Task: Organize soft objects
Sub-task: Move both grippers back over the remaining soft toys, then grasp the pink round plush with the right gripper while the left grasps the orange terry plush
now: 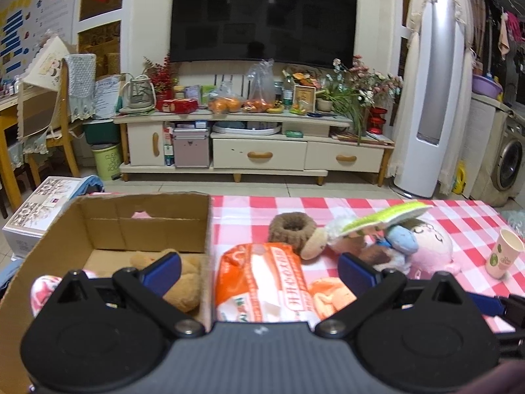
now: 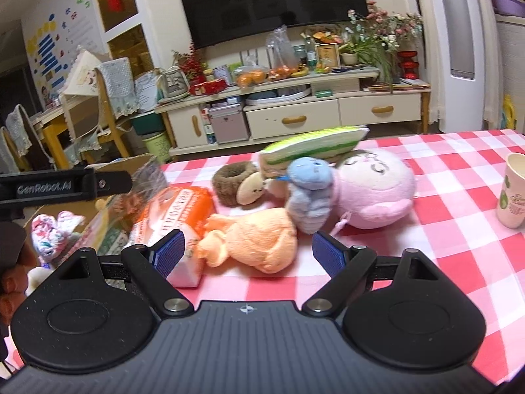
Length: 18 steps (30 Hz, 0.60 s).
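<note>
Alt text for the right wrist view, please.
The open right tool points at an orange plush on a red-checked tablecloth, beside an orange packet, a blue plush and a pink plush.

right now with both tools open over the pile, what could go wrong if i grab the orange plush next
1. The orange plush lies against the orange packet; the open right tool could pinch both.
2. The blue plush leans on the pink plush, with a green item on top; tugging nearby may topple them.
3. The paper cup stands on the table to the right; a wide swing could knock it.
</note>
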Tool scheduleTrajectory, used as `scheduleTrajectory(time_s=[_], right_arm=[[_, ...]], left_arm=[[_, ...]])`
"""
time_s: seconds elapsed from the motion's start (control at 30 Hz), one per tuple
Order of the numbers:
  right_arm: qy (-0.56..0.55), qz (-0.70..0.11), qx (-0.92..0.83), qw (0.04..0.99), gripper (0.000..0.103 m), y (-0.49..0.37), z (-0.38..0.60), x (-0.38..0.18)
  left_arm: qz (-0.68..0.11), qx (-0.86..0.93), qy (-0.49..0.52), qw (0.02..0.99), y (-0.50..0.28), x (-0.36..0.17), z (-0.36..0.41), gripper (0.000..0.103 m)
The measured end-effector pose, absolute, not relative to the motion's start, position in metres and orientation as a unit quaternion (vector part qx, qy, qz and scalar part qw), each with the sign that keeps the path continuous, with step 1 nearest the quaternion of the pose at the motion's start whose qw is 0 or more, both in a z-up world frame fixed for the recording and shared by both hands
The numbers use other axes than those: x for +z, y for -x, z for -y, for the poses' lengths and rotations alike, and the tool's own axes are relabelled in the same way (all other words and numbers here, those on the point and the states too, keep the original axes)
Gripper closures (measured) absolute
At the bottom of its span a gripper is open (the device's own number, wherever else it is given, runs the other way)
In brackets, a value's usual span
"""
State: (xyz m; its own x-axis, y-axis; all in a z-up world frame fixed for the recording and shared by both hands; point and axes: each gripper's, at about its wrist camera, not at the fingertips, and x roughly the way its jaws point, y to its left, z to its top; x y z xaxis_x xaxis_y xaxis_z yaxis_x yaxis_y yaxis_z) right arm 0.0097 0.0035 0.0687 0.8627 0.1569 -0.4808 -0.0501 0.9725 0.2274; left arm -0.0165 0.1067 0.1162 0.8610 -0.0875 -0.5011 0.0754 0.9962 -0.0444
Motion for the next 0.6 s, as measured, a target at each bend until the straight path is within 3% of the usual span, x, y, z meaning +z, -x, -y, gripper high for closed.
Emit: scheduleTrajectory(time_s=[0.6], right_arm=[[-0.256,-0.236,-0.017,0.937,0.0,-0.018,0.071,0.037]], left_arm=[[-0.282,-0.105,-0.054,0.952,0.012,0.092,-0.045,0.002]])
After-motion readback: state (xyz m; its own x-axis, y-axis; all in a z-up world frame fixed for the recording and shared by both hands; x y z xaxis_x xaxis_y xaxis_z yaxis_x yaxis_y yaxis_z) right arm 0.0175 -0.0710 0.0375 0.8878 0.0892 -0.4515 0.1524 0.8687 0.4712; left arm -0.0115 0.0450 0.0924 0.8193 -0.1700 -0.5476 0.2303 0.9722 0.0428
